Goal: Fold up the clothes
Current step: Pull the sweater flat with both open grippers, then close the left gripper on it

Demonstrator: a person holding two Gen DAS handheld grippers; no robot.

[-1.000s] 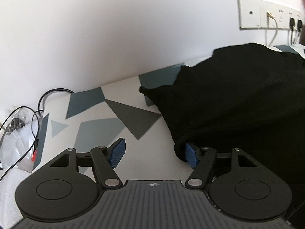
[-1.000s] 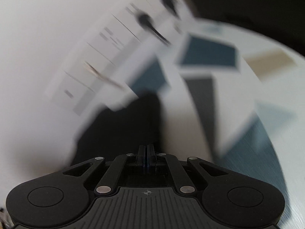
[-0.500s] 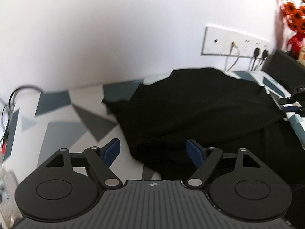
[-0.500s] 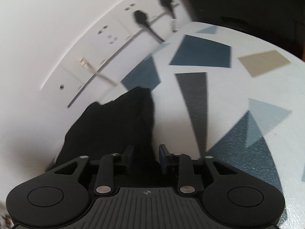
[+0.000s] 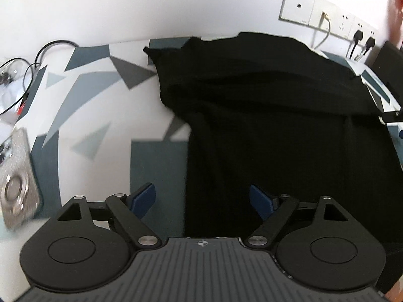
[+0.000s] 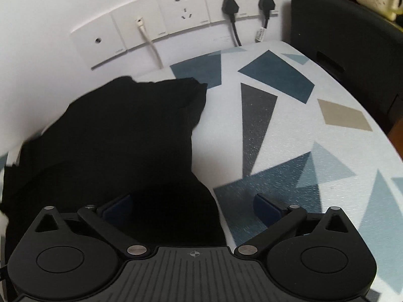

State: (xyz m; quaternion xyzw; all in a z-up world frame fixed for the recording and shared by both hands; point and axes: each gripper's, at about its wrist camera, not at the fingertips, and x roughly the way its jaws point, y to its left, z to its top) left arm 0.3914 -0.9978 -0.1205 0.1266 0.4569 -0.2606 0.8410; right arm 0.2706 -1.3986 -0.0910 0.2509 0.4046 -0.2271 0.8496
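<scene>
A black garment (image 5: 264, 105) lies on a table covered in a white cloth with blue and grey triangles (image 5: 100, 115). Its far part is folded over toward the wall. My left gripper (image 5: 202, 201) hovers over the garment's left edge, its jaws opening, with nothing pressed between the blue pads. In the right wrist view the same garment (image 6: 121, 136) fills the left half. My right gripper (image 6: 192, 205) hangs over its right edge, jaws opening wide; cloth lies under the gap but the pads do not press on it.
A wall socket strip (image 6: 161, 25) with two black plugs and a white cable runs behind the table. A black box (image 6: 347, 37) stands at the right. At the table's left end lie a phone (image 5: 15, 176) and tangled black cables (image 5: 32, 58).
My right gripper went from shut to wide open, letting go of the black cloth, and rolled level. My left gripper opened wider and drew back along the garment's left edge.
</scene>
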